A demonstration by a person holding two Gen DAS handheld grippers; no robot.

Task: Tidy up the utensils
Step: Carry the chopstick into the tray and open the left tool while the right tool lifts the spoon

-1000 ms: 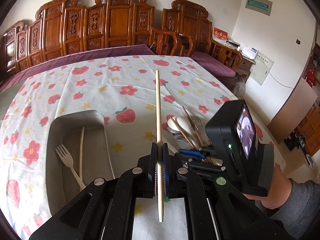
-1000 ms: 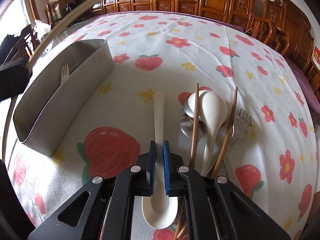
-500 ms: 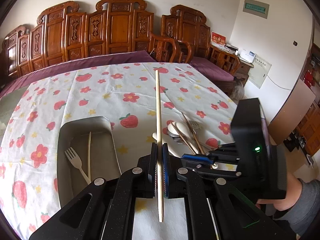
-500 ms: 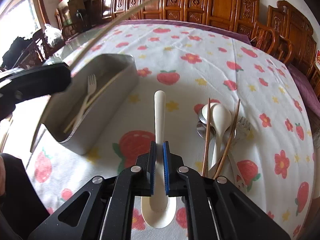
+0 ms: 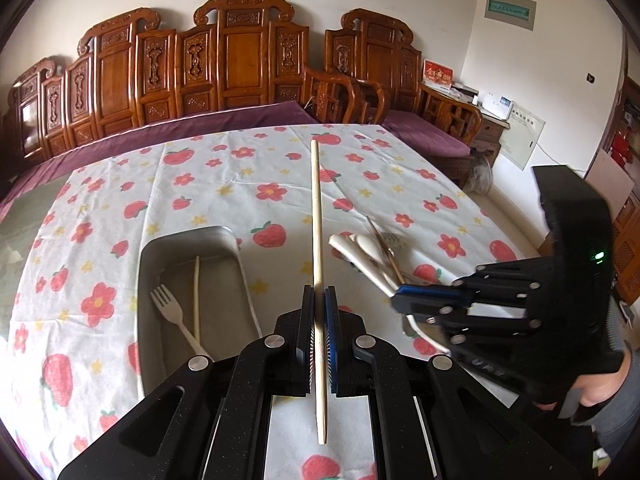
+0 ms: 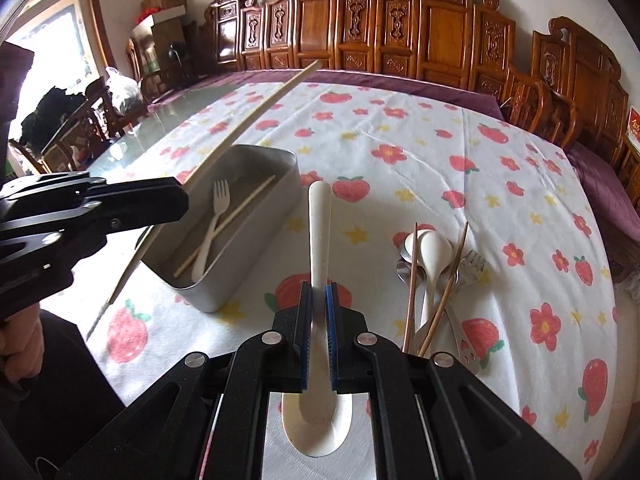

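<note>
Carved wooden chairs (image 5: 240,60) line the wall behind a table under a strawberry-and-flower cloth (image 5: 224,184). On its left side sits a metal tray (image 5: 188,240) holding a white fork (image 5: 172,312) and one pale chopstick (image 5: 196,292). Above the cloth the left gripper (image 5: 319,328) pinches another pale chopstick (image 5: 318,240). Further right, the right gripper (image 6: 319,328) clamps a white spoon (image 6: 319,236) by its handle, beside the loose pile of utensils (image 6: 436,272).
</note>
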